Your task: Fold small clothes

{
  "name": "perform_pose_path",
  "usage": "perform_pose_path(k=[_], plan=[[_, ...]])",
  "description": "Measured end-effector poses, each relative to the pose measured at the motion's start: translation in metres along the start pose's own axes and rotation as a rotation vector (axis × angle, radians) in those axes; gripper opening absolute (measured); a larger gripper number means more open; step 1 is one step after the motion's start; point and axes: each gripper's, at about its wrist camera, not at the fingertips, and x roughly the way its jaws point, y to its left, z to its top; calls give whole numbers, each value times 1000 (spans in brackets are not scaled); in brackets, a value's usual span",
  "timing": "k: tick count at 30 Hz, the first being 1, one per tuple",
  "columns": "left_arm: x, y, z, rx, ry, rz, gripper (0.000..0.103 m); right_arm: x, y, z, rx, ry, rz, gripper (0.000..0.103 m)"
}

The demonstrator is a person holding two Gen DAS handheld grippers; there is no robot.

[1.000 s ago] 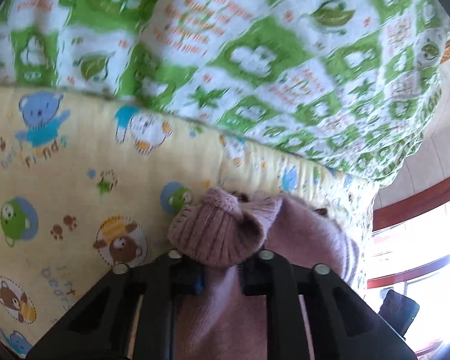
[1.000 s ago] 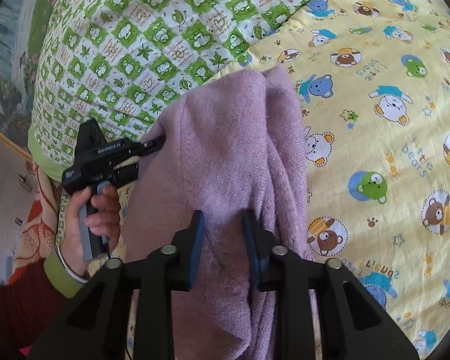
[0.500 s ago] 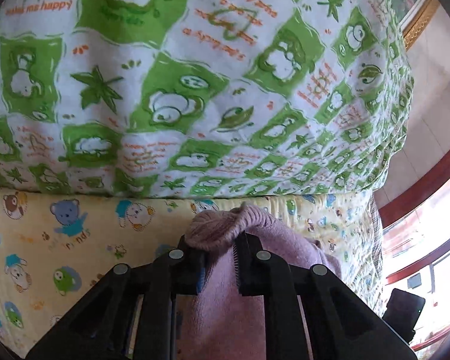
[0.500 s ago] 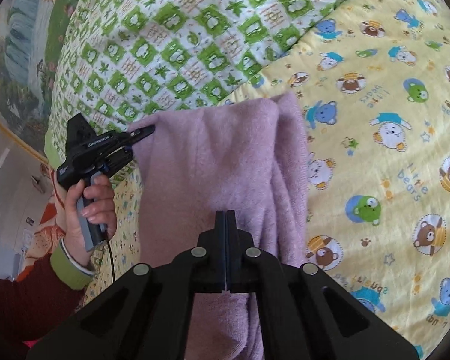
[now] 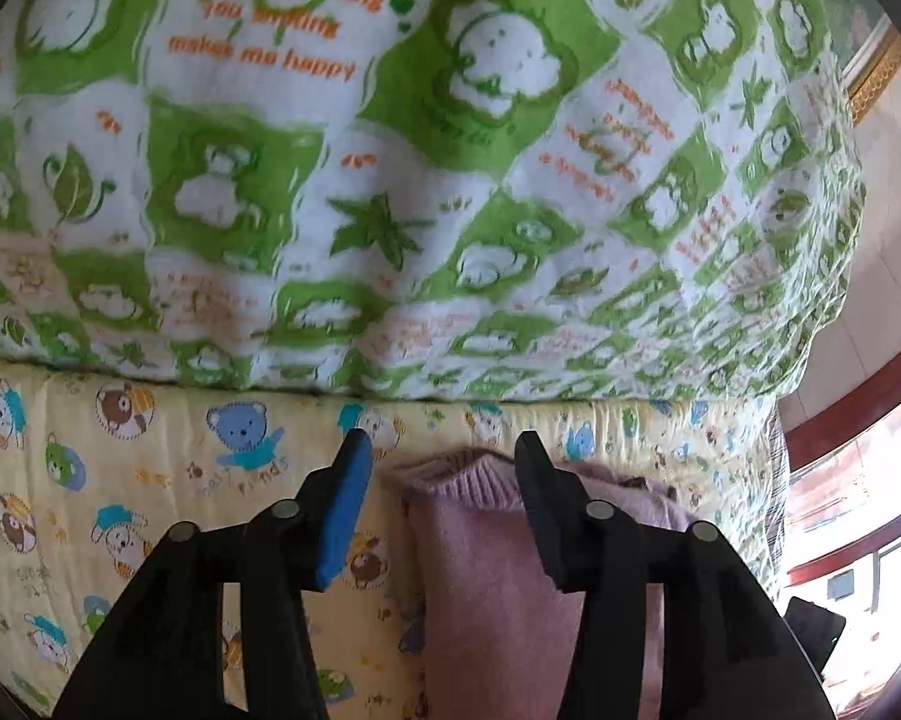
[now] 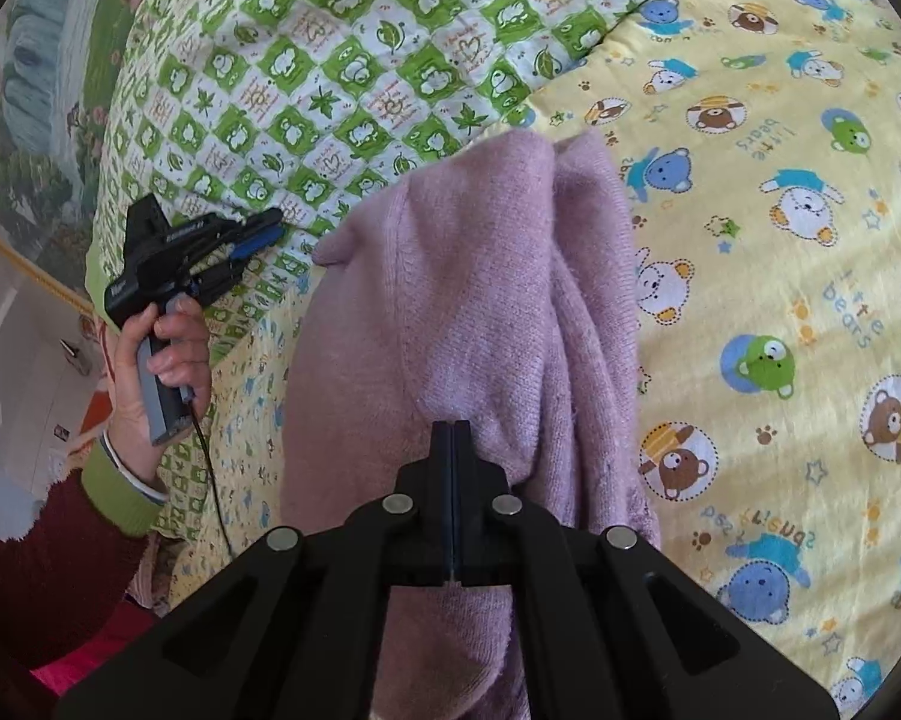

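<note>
Right claw (image 6: 453, 426): jaws fully together, pinching a fold of the pink knit sweater (image 6: 468, 312) at its near end. The sweater lies lengthwise on the yellow bear-print bed sheet (image 6: 780, 300), folded into a narrow strip.

Left claw (image 5: 441, 450): jaws opening, nothing pressed between them; the sweater's ribbed edge (image 5: 462, 474) lies below the gap. A hand (image 6: 162, 354) holds this claw clear of the sweater.

Beyond: green-and-white checked quilt (image 5: 450, 180), resting on the sheet's far edge.
</note>
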Motion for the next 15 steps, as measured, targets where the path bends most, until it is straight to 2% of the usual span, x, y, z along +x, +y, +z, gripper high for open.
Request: perform_pose_path(k=[3, 6, 9, 11, 13, 14, 15], plan=[[0, -1, -26, 4, 35, 8, 52, -5, 9, 7, -31, -3, -42, 1], [3, 3, -59, -17, 79, 22, 58, -5, 29, 27, -99, -22, -16, 1], [8, 2, -91, -47, 111, 4, 62, 15, 58, 57, -193, 3, -8, 6], [10, 1, -111, -82, 131, -19, 65, 36, 81, 77, -270, 30, -2, 13], [15, -2, -125, -104, 144, -29, 66, 64, 105, 95, -343, 91, -9, 48], [18, -3, -133, -118, 147, -32, 67, 80, 117, 103, -381, 111, -14, 54], [19, -2, -136, -125, 149, -35, 68, 91, 126, 109, -408, 107, -19, 54]])
